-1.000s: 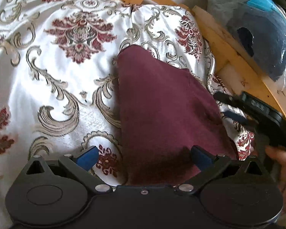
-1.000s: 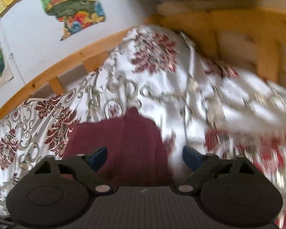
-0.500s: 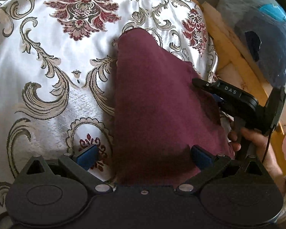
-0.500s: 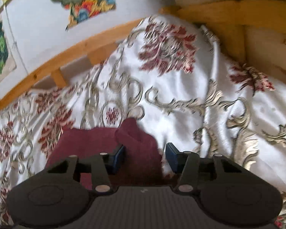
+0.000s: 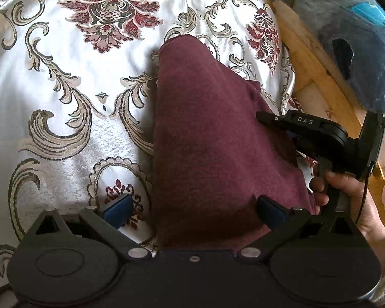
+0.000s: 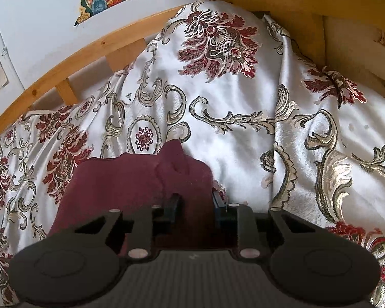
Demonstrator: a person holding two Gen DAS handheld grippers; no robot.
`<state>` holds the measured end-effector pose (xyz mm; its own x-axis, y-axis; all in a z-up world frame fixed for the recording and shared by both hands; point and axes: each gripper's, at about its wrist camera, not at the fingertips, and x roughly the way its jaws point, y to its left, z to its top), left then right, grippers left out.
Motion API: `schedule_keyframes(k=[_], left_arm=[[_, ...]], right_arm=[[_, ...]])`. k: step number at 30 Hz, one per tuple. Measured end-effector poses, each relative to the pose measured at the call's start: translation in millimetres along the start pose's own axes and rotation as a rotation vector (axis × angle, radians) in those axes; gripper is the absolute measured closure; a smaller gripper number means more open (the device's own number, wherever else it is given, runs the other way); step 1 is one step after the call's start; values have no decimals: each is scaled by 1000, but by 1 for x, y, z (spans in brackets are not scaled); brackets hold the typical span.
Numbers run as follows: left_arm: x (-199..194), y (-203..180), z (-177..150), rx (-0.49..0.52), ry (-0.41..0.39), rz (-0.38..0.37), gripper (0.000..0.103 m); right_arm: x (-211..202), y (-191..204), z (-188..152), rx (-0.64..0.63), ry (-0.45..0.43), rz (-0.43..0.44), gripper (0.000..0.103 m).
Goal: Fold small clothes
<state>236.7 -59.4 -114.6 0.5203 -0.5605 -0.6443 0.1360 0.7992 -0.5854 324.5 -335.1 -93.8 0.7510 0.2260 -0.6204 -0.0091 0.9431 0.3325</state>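
Now right hand-held gripper (image 6: 195, 206) pinches maroon cloth (image 5: 213, 154) edge, apparently fully; left hand-held gripper (image 5: 192, 209) wide, straddling cloth on bedspread (image 5: 64, 97).

Garment (image 5: 213, 141) lies on bedspread (image 5: 64, 97), beside wooden frame (image 5: 318, 69).

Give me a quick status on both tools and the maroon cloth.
Left tool open, straddling the maroon cloth near edge. Right tool shut on the cloth's right edge. Cloth lies on the floral bedspread. Nothing in the way.
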Motion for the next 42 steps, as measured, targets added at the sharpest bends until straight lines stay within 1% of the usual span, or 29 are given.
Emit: schedule_keyframes(k=[10,13,14,15,19,21,22,23,24,27,30,33,36,37,39,40,42], left_arm=[[0,1,1,-3,11,-6,3],[1,0,2,-2,22,-21,10],[1,0,2,-3,29,-30,15],[2,0,2,-3,39,-43,19],[5,-3,1,16,48,-35,21],[4,-3,1,23,48,-29,27],[4,-5,1,36,45,-20,28],[4,-6,1,48,43,-13,32],[3,-9,0,71,37,-3,36],[-1,-16,0,137,24,12,45],[-8,-22,4,169,10,20,50],[-19,-26,8,190,-30,29,51],[-31,-29,19,207,-83,69,51],[-36,-30,23,224,-115,87,51],[-45,-32,36,260,-177,122,51],[-47,-32,42,278,-196,138,51],[-49,-31,58,314,-233,181,51]], right_arm=[[2,-1,0,15,-3,2,70],[2,-1,-1,10,-4,3,70],[2,0,-1,9,-2,1,70],[2,1,-1,5,-1,-3,70],[3,7,-1,-29,3,-31,70],[3,10,-2,-43,1,-42,73],[2,11,-2,-46,-2,-41,80],[1,13,-2,-49,-7,-37,87],[0,16,-2,-56,-14,-36,89],[-9,28,-1,-107,-59,-47,91],[-25,45,3,-141,-132,-24,92],[-41,66,9,-185,-214,7,92],[-51,87,12,-244,-297,22,92],[-52,94,14,-263,-326,22,92],[-49,106,23,-287,-383,28,92],[-45,111,29,-287,-404,34,92],[-34,121,40,-280,-422,44,92]])
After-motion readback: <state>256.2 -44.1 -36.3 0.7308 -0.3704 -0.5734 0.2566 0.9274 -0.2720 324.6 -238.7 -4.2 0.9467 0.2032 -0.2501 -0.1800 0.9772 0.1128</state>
